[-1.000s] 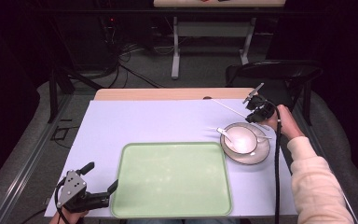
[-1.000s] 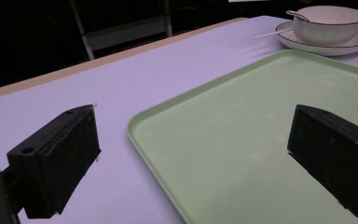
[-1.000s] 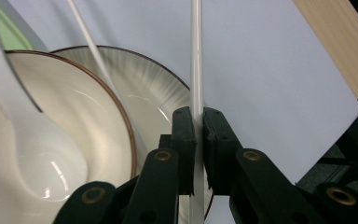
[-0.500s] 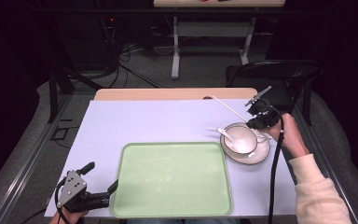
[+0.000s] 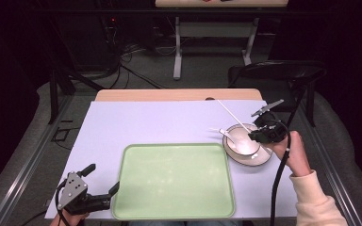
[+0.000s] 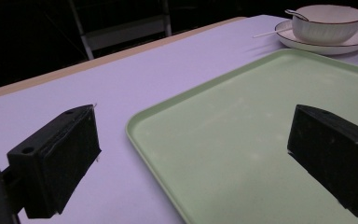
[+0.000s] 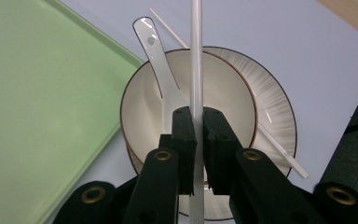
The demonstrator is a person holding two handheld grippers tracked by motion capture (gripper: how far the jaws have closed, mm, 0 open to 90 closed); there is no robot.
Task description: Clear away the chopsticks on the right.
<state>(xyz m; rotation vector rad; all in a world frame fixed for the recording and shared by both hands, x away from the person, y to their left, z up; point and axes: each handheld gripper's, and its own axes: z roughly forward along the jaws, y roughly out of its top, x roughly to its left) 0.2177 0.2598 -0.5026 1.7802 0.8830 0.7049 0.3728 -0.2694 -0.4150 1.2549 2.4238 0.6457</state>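
A white chopstick (image 7: 196, 56) is clamped between the closed jaws of the right gripper (image 7: 196, 140), above a white bowl (image 7: 140, 100) (a spoon (image 7: 161, 70) lies inside) on a plate (image 7: 275, 116) near the table's (image 5: 136, 122) right edge. Beside it lies a green tray (image 5: 172, 181). At the front-left corner, the left gripper (image 6: 196, 158) gapes open, empty.

Black right claw (image 7: 198, 135) with brass-ringed screws, black cable, cream sleeve (image 5: 318, 202).
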